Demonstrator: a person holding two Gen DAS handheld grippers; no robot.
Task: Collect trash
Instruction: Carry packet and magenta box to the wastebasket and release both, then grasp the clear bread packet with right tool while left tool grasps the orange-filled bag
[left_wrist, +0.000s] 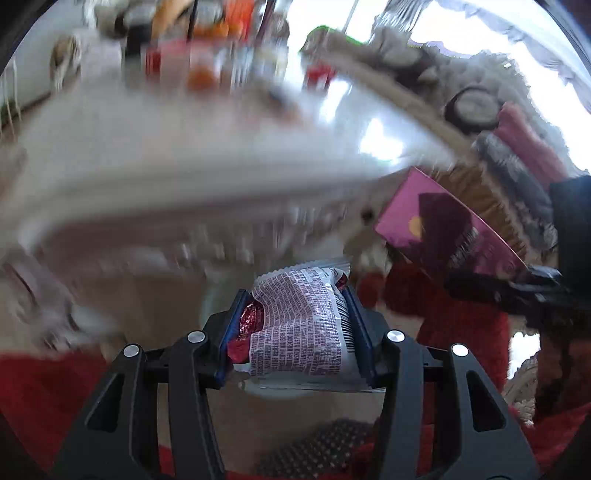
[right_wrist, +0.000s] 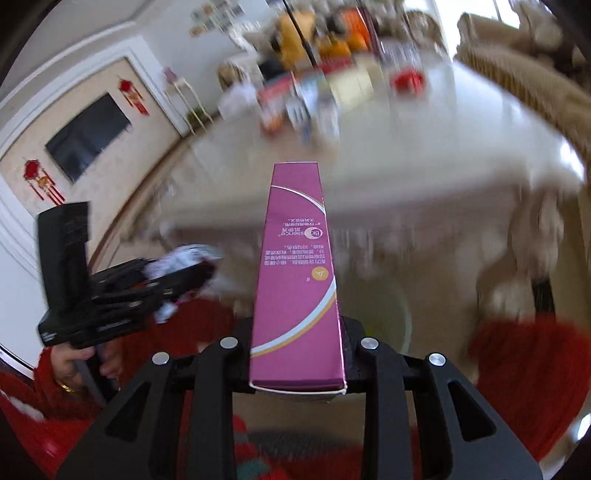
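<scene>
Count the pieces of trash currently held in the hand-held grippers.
2. A crumpled printed wrapper in the left hand-held gripper; a pink carton in the right hand-held gripper. Blur may hide more on the table.

Left hand-held gripper at lower centre, blue pads clamped on a crumpled printed wrapper with red foil at its left. Pink box at right, gripped by the right hand-held gripper. White desk blurred across the upper frame, cluttered along the top. Red sleeve below the box.
</scene>
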